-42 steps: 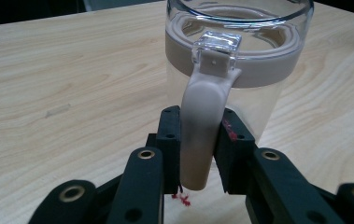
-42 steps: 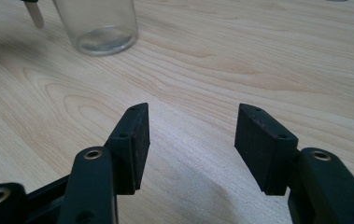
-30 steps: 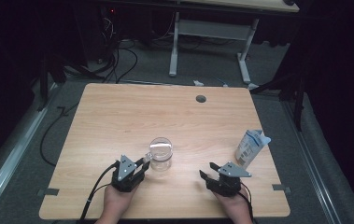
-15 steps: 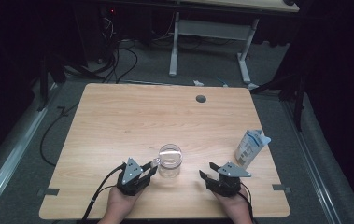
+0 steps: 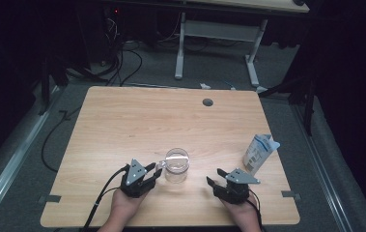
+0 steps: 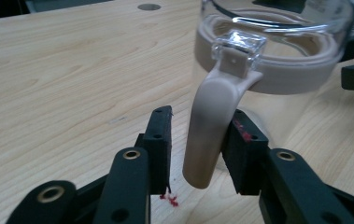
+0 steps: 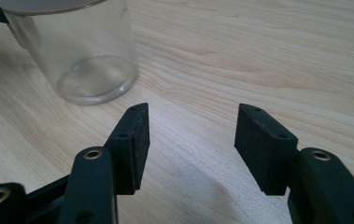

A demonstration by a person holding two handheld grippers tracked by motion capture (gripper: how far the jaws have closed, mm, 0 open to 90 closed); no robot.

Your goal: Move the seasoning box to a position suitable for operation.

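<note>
Jug pos: clear glass jug (image 5: 176, 166) stands upright on tabletop (image 5: 137, 121), near front edge, between the two tools, closer to the left one.
Handle: beige handle (image 6: 210, 123) hangs from the jug's rim band on the side facing left tool; long axis runs top to bottom, lower end free, just off the wood.
Left tool: left tool (image 5: 152, 173) jaws straddle the handle and have just been opening. Handle is between the pads; one pad looks to be touching or nearly so, the other stands apart w/ a visible gap. Not clamped.
Right tool: right tool (image 5: 213, 178) jaws apart, nothing between them, pointing across bare wood; jug sits ahead and off to one side in the right gripper view (image 7: 83, 56).
Key relation: handle lies straight ahead of left tool, already inside the jaw gap, so left is the nearer hand by far. Judgement: either a re-grip or a release; closing square on the vertical handle needs no reach.
Other things: milk carton (image 5: 259, 153) upright near the right edge, beyond right tool, well apart from jug. Cable hole (image 5: 207, 102) far back.
Obstruction: nothing between jug and either tool; carton is out of the way unless the jug goes right.
Risk: glass jug is light and empty, so an off-centre squeeze on the handle could swivel it.
</note>
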